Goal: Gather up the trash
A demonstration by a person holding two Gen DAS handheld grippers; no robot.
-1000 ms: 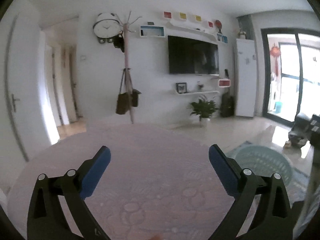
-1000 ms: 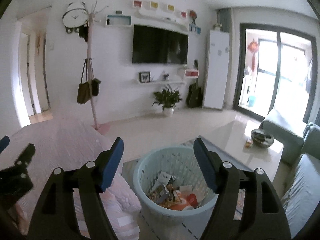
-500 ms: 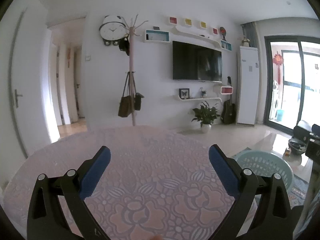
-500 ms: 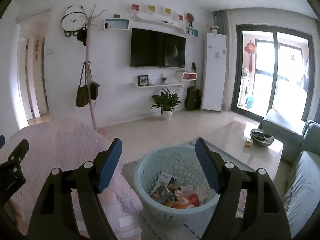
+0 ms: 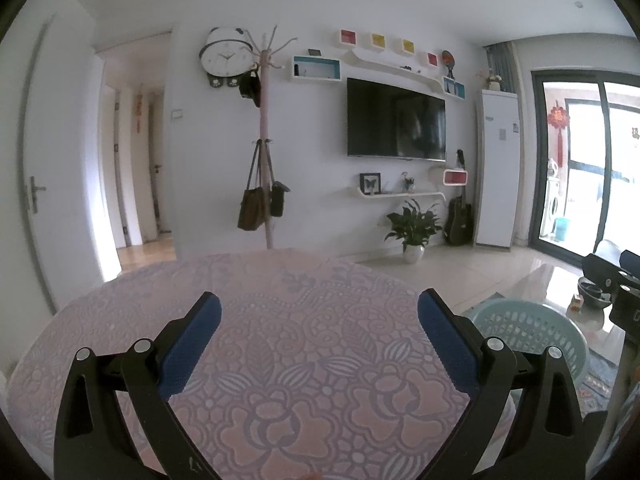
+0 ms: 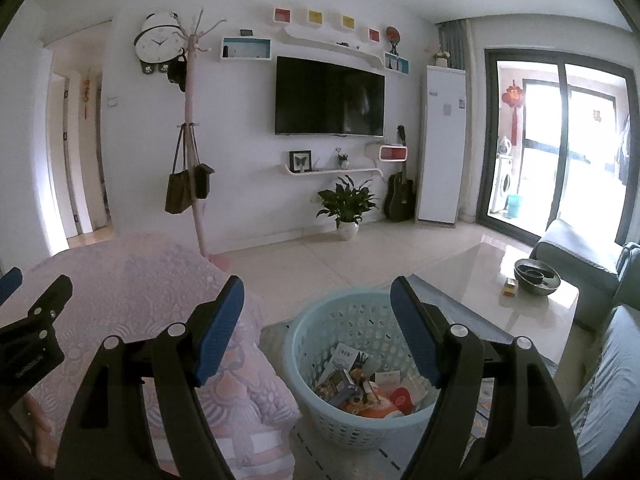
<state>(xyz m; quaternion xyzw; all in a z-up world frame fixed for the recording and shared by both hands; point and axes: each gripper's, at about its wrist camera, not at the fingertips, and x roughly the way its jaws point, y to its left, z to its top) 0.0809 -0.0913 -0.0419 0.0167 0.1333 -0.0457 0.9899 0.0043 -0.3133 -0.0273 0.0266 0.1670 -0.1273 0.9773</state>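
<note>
Both claws, left claw and right claw, gape wide, empty. Your view has lifted and steadied since a second ago. Basket with trash sits just below right claw; collection looks finished.

A dark television hangs on the white wall, with a panda-shaped clock to its left behind a pale coat stand carrying a brown bag. A potted plant and a guitar stand on the tiled floor beside a tall white cabinet. A pink floral tablecloth covers the bench. A dark bowl sits on the glossy coffee table.
</note>
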